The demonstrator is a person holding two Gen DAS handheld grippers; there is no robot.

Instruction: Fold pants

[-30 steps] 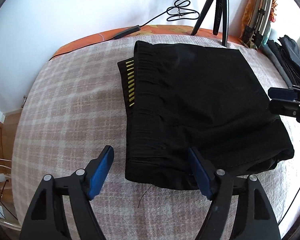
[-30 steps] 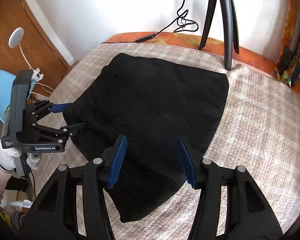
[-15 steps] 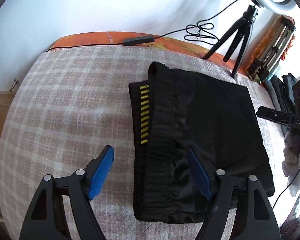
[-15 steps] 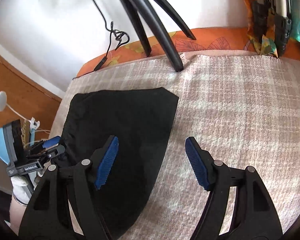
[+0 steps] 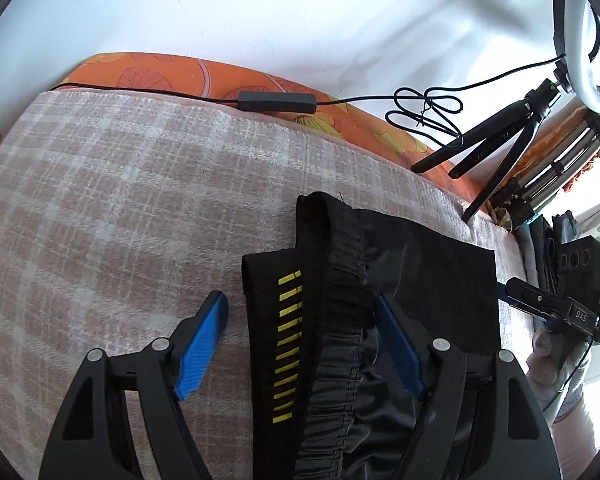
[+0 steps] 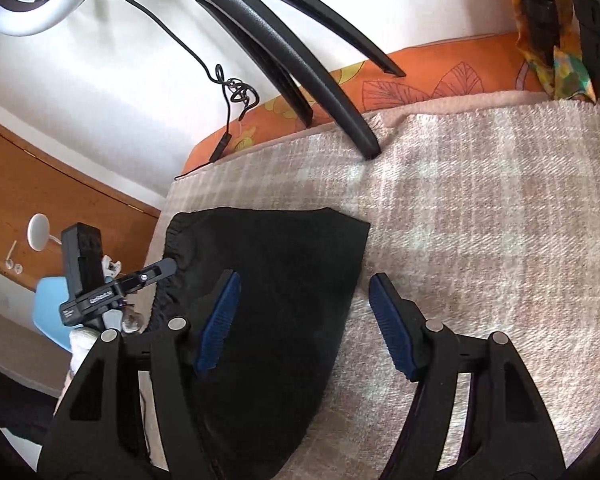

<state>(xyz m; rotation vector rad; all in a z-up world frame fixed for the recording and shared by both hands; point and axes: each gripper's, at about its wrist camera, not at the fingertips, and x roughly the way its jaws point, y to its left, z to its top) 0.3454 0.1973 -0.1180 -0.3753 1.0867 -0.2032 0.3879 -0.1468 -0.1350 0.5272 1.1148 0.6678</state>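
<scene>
Left claw (image 5: pixel 300 340) spread wide, low centre of its view, straddling waistband of black pants (image 5: pixel 400 320) folded on the bed (image 5: pixel 120 200). Right claw (image 6: pixel 302 320) likewise spread, empty, over the opposite edge, lower centre. Probably final fold or tidying; calls for pinching both edges.

Left gripper (image 5: pixel 302 344) and right gripper (image 6: pixel 304 322) both hover low, jaws spread wide, holding nothing.

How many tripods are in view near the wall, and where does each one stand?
2. An open black tripod stands on the plaid blanket's far edge, holding a ring light. A folded tripod leans further right. Others may be hidden.
</scene>
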